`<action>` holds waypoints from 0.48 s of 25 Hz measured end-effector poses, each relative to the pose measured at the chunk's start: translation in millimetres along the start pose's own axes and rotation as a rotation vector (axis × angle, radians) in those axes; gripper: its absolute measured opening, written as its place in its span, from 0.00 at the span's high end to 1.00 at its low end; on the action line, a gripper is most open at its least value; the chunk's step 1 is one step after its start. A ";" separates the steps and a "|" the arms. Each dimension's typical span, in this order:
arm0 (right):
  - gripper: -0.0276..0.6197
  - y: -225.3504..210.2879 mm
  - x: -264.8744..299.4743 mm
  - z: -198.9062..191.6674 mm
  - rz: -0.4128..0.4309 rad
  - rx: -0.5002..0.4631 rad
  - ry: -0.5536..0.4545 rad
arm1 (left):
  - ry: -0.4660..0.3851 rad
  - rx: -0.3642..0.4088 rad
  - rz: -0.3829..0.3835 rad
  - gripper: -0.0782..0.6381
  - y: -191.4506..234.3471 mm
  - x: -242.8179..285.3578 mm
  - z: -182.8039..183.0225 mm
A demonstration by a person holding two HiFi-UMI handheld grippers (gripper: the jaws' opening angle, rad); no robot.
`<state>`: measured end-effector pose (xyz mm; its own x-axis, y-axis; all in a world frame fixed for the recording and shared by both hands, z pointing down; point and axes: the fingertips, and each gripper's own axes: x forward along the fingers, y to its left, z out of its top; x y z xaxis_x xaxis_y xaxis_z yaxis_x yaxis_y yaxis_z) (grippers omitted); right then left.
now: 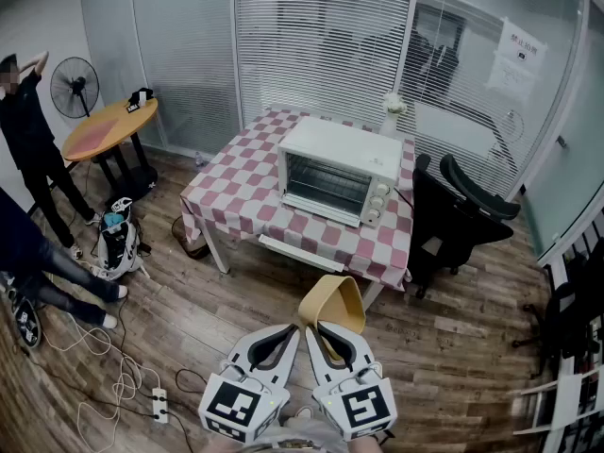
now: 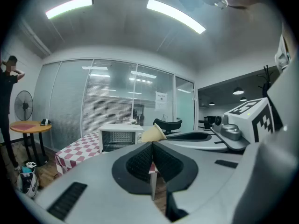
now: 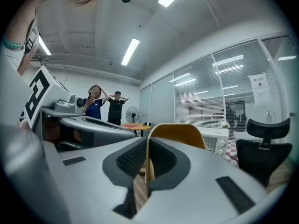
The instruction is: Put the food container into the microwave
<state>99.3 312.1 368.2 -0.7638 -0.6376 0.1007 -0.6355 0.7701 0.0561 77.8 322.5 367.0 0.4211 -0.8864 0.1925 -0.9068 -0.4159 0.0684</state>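
A tan food container (image 1: 332,299) hangs low in the head view, over the wooden floor, with my right gripper (image 1: 324,331) shut on its rim. In the right gripper view the container (image 3: 180,135) rises just past the jaws of the right gripper (image 3: 147,171). My left gripper (image 1: 293,329) is close beside it on the left, shut with nothing between its jaws (image 2: 152,160); the container (image 2: 152,134) shows just beyond it. The white microwave (image 1: 340,172) stands with its door closed on a red-and-white checked table (image 1: 236,192) some way ahead, also seen small as the microwave (image 2: 119,136) and microwave (image 3: 216,139).
A black office chair (image 1: 459,217) stands right of the table. At the left are a round orange table (image 1: 108,126), a fan (image 1: 74,86), two people (image 1: 28,140), a backpack (image 1: 118,240) and a power strip with cables (image 1: 157,403). Glass walls with blinds close the back.
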 end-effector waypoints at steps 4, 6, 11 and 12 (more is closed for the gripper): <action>0.94 -5.7 -4.3 2.1 0.003 0.008 -0.024 | 0.002 0.002 0.006 0.87 -5.0 3.8 0.6; 0.94 -8.9 -7.1 0.8 0.001 0.002 -0.029 | 0.004 -0.002 0.013 0.88 -7.7 4.4 -0.6; 0.94 -13.1 -12.7 -3.6 0.029 0.021 -0.021 | 0.005 -0.009 0.030 0.87 -14.9 6.7 -2.8; 0.94 -13.8 -13.4 -4.7 0.034 0.023 -0.021 | 0.000 -0.014 0.033 0.87 -16.1 7.3 -2.8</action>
<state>118.8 310.2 370.8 -0.7869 -0.6117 0.0813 -0.6115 0.7907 0.0302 95.4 323.3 370.0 0.3913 -0.8995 0.1945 -0.9202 -0.3840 0.0757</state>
